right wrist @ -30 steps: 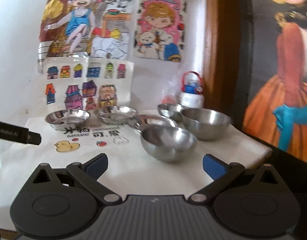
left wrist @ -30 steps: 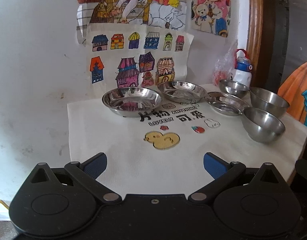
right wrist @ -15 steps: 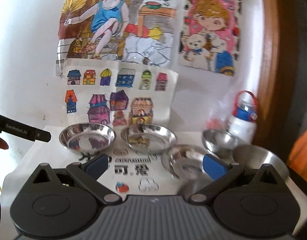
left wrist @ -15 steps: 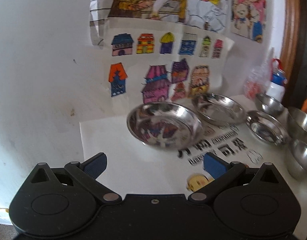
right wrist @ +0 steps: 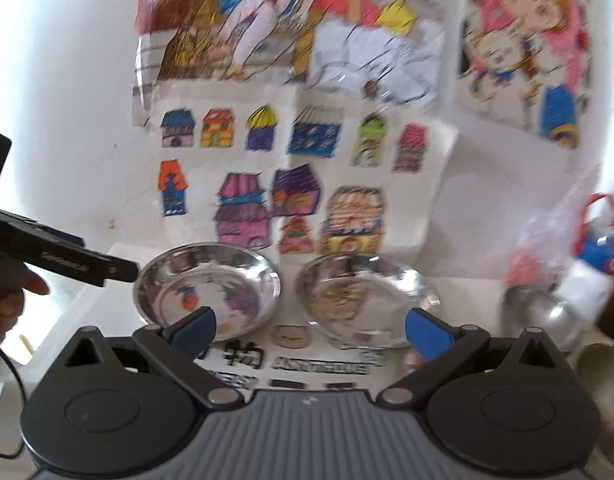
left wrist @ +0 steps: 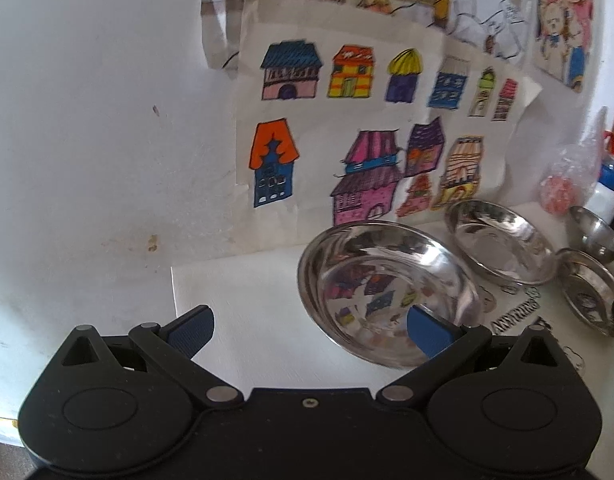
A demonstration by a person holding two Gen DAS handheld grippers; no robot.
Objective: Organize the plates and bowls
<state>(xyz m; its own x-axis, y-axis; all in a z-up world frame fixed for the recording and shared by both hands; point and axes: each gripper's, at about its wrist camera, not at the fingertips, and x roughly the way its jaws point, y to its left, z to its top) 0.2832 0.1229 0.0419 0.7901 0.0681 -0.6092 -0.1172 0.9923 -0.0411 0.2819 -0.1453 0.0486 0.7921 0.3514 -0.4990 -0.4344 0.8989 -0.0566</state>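
Your left gripper [left wrist: 309, 326] has closed in on the leftmost steel plate [left wrist: 383, 276]; both grippers [right wrist: 310, 327] spread, empty; first pickup looks imminent.

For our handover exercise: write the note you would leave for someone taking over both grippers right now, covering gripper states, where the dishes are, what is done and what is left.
Left gripper: open, empty, its right finger in front of the left plate.
Right gripper: open, empty, facing the left plate and the middle plate.
Dishes: three plates side by side on the white cloth, the small plate rightmost; a bowl behind it.
Done: nothing stacked or lifted.
Left: gather all plates and bowls.
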